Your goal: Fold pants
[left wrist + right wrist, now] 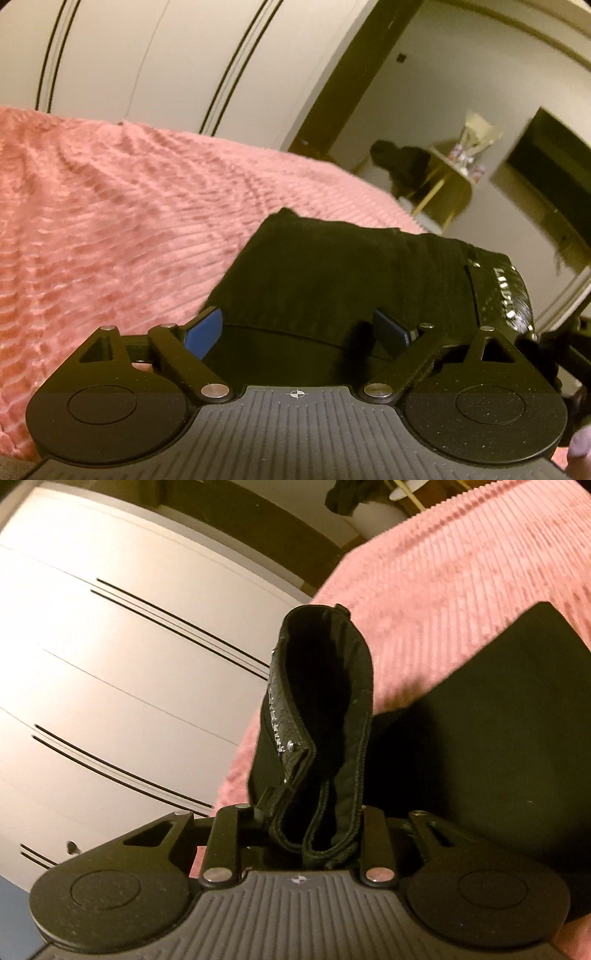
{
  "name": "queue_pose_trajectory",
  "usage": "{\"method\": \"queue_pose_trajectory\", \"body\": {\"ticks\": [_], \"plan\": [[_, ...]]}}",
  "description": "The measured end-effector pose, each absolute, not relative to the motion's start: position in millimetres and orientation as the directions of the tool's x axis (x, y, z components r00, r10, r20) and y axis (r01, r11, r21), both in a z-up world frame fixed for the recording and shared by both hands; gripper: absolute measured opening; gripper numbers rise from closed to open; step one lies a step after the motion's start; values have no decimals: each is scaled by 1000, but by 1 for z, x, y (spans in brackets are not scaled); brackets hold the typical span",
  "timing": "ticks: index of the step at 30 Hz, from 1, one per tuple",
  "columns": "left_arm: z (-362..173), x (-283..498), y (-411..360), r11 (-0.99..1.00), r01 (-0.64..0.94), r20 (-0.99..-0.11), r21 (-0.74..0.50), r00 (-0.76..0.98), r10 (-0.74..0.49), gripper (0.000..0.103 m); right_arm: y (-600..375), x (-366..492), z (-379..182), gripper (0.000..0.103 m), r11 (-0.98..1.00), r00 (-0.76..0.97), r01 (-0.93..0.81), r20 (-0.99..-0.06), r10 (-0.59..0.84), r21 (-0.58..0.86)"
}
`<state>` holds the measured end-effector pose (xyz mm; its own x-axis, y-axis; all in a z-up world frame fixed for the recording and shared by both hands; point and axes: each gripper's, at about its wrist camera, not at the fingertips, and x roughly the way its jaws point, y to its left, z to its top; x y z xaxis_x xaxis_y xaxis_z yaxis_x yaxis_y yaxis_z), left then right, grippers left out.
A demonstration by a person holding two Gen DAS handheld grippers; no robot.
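On the pink ribbed bedspread [110, 206] lie the black pants [332, 273], partly folded, near its edge toward the white wardrobe [155, 62]. Left gripper [299, 328] is spread wide, its blue pads [203, 328] straddling a fabric fold without pinching it. Right gripper [314, 819] is clenched on the studded waistband [284, 716], which stands lifted above the bedspread [461, 561].

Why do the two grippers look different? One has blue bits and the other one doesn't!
The left gripper has its fingers spread wide, blue pads showing, with the pants edge lying between them. The right gripper has its fingers pulled close together, pinching the pants' waistband, so its pads are hidden. Both are black and sit at the black pants, over the pink blanket.
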<state>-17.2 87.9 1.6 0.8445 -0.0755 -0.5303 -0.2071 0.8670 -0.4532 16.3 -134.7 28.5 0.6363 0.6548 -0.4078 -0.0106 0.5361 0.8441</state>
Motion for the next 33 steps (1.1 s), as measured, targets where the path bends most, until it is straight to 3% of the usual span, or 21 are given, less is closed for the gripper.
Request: {"method": "queue_pose_trajectory", "body": {"ticks": [8, 13, 19, 21, 22, 27, 33], "plan": [[14, -35, 92, 845, -158, -587, -511, 782, -209, 93, -149, -4, 38, 25, 504, 651, 8, -387, 653, 864], [14, -47, 89, 895, -93, -673, -437, 693, -257, 93, -153, -3, 31, 25, 478, 651, 55, -394, 649, 877], [-6, -24, 79, 941, -168, -796, -294, 588, -143, 86, -150, 1, 32, 25, 471, 654, 43, -381, 653, 881], [-14, -14, 81, 937, -230, -836, -262, 539, -102, 75, -150, 0, 35, 25, 463, 657, 32, -368, 659, 886], [-18, -10, 83, 931, -254, -849, -264, 519, -99, 74, -150, 0, 37, 25, 461, 658, 28, -363, 660, 887], [-20, -9, 86, 921, -284, -840, -266, 537, -78, 68, -147, -1, 47, 25, 477, 664, -12, -349, 661, 879], [-10, -28, 95, 898, -258, -757, -357, 643, -116, 58, -156, -6, 60, 25, 479, 688, -61, -311, 656, 876]]}}
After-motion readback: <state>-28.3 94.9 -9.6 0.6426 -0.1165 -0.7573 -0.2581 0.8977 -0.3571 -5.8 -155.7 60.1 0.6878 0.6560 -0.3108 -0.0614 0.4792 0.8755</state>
